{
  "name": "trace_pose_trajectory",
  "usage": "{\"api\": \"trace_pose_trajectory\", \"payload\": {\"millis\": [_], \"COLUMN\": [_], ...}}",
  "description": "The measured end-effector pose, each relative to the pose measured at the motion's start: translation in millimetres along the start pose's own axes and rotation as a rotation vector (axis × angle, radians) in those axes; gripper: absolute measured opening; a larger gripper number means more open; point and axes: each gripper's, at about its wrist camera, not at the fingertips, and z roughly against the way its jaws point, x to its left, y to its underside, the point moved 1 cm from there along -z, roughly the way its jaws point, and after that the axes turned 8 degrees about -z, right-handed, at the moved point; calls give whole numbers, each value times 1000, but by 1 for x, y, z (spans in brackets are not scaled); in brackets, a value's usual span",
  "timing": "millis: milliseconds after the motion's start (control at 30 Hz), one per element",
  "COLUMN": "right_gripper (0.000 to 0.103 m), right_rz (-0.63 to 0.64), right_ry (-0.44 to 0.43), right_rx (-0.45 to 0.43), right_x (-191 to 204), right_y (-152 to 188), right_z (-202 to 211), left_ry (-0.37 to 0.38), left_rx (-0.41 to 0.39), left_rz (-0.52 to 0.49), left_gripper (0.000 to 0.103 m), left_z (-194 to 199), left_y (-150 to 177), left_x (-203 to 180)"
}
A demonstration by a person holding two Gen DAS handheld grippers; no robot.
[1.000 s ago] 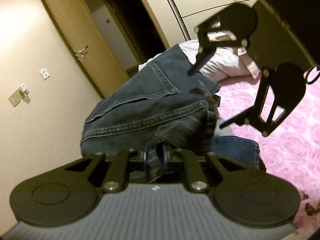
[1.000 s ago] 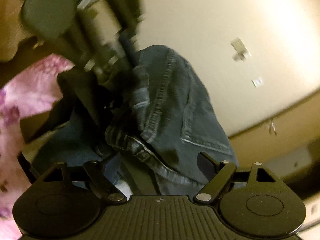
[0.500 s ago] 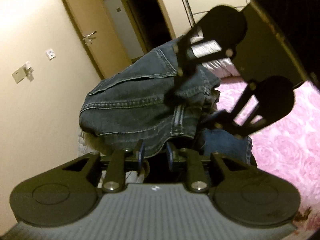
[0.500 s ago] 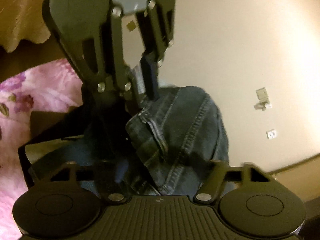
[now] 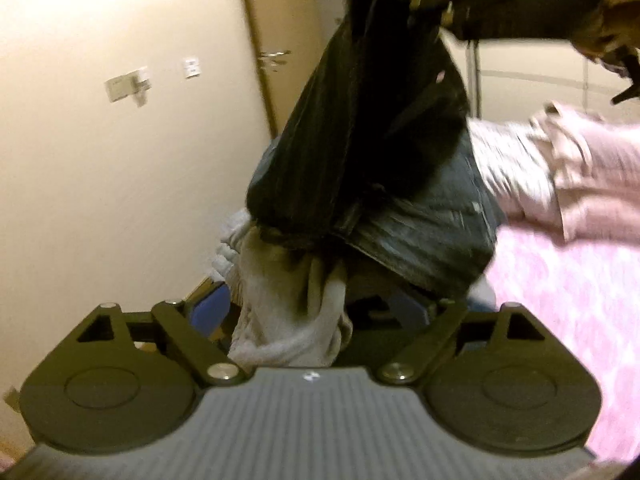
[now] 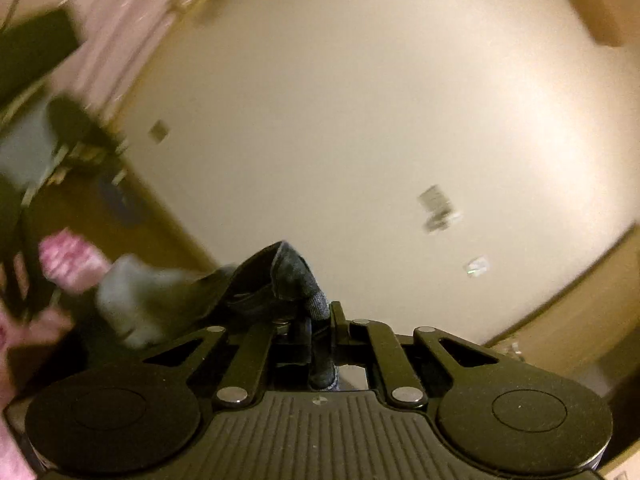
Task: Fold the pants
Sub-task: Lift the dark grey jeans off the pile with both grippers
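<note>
Left gripper [image 5: 312,312]: lower centre of the left wrist view. Jaws wide, having just been opening; blue pads [image 5: 210,308] stand far apart. A pale pocket lining [image 5: 288,312] of the pants hangs loose between them, with neither pad pressing on it.

Right gripper [image 6: 320,320]: lower centre of the right wrist view. Jaws narrow, having just been closing, and clamped on a fold of the pants. The same gripper shows blurred at the top of the left wrist view, with the cloth hanging from it.

Pants [image 5: 372,140]: dark denim, centre of the left wrist view, hanging down from the right gripper at the top edge. A lighter, seamed part spreads at centre right; the pale lining trails lowest. In the right wrist view a dark peak of denim rises just above the fingers [image 6: 338,316], the rest falling away to the lower left, blurred.

Bedspread [image 5: 568,288]: pink, patterned, right side of the left wrist view.

Pillow [image 5: 580,168]: pale pink, upper right, above the bedspread, blurred.

Wall [image 5: 100,180]: cream, left half of the left wrist view, bearing a switch plate [image 5: 126,86].

Door [image 5: 288,40]: wooden, upper centre, partly behind the pants.
</note>
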Motion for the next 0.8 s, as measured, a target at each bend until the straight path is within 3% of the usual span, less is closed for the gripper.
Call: {"api": "trace_pose_trajectory", "payload": {"millis": [200,467,567,767,800], "right_gripper": [3,3,3,3,3], "right_rz": [-81,-208,-247,-317,-326], "right_ry": [85,186,216,265,274], "right_rx": [6,24,43,62,63], "right_x": [-36,-68,-77,-83,-84], "right_y": [-15,-14,-13,-14,-15], "right_z": [-2,1,0,-5,-6], "left_ry": [40,149,155,174,179], "left_rx": [-13,28,42,50,50], "left_rz": [175,226,231,200,192], "left_gripper": [85,81,74,40,29], "left_z": [-23,-52,-60,-70,-72], "left_y": [-13,-17,-15,-19,-19], "left_x": [5,-17,-23,-34,-37]}}
